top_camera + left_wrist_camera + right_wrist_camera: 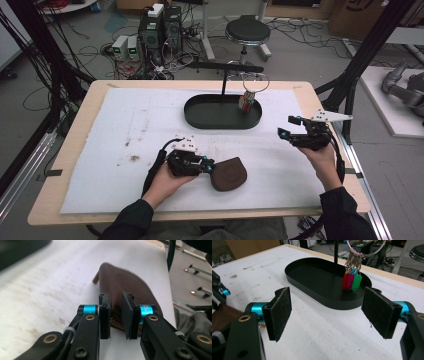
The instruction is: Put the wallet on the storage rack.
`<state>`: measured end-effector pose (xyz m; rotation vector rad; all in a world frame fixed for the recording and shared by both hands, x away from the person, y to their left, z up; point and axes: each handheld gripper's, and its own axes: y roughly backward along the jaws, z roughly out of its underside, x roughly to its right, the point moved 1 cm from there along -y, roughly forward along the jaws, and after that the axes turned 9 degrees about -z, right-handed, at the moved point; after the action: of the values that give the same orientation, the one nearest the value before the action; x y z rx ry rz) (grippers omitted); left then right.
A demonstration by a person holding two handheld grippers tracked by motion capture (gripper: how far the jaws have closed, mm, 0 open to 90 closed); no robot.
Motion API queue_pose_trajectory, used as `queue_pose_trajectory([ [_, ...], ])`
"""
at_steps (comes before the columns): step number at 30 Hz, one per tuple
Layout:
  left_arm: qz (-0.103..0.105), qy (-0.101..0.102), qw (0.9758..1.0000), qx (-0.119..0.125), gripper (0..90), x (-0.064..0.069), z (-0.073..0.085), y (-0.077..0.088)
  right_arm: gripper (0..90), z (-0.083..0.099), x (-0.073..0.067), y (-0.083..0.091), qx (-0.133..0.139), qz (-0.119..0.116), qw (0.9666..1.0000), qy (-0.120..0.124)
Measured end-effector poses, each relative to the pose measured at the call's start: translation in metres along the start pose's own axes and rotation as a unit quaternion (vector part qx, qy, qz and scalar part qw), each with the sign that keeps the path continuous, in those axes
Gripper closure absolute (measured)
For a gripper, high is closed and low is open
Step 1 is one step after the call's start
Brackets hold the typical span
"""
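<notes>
The left gripper [207,165] is lying low at the near middle of the table [75,200], and its jaws are clenching the near edge of the brown pouch [229,174]. In the left gripper view the pads [105,315] are pressing the pouch [125,282] at its stitched edge, with a narrow gap showing between them (the pouch body is spreading out beyond the jaws). The pouch is lying flat on the white mat [125,130], just to the right of the gripper, near the table's front edge.

The right gripper [290,127] is hovering farther out at the right side of the mat, well apart from the pouch. Its jaws are standing wide and released, holding nothing; the right gripper view is showing both pads [279,312] spread above bare mat.

Beyond both grippers, the black oval tray [200,117] is sitting at the middle of the table's far half. A thin post [223,82] is rising from it, and a ring of coloured key tags [351,280] is hanging over the tray's right end. Behind the table, a stool [247,31] is standing on the floor.
</notes>
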<state>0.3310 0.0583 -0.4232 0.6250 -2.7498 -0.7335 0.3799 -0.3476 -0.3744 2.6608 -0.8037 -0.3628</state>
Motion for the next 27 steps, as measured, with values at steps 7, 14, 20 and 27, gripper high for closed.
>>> queue_pose_trajectory([
  [7, -0.034, -0.065, 0.9965, 0.038, 78.1, 0.003, -0.015, 0.014, 25.0, -0.001, -0.001, 0.000, 0.002, -0.005, 1.0000, -0.002],
  [14, -0.036, -0.119, 0.9907, 0.055, 78.4, 0.007, -0.021, 0.019, 25.0, -0.001, -0.005, -0.004, 0.002, -0.017, 0.9998, 0.003],
  [20, -0.033, -0.155, 0.9853, 0.062, 78.4, 0.010, -0.019, 0.021, 25.0, -0.002, -0.009, -0.009, 0.001, -0.044, 0.9990, 0.005],
  [27, -0.013, -0.187, 0.9794, 0.075, 78.6, 0.011, -0.012, 0.026, 25.0, -0.003, -0.017, -0.020, 0.009, -0.100, 0.9949, 0.008],
])
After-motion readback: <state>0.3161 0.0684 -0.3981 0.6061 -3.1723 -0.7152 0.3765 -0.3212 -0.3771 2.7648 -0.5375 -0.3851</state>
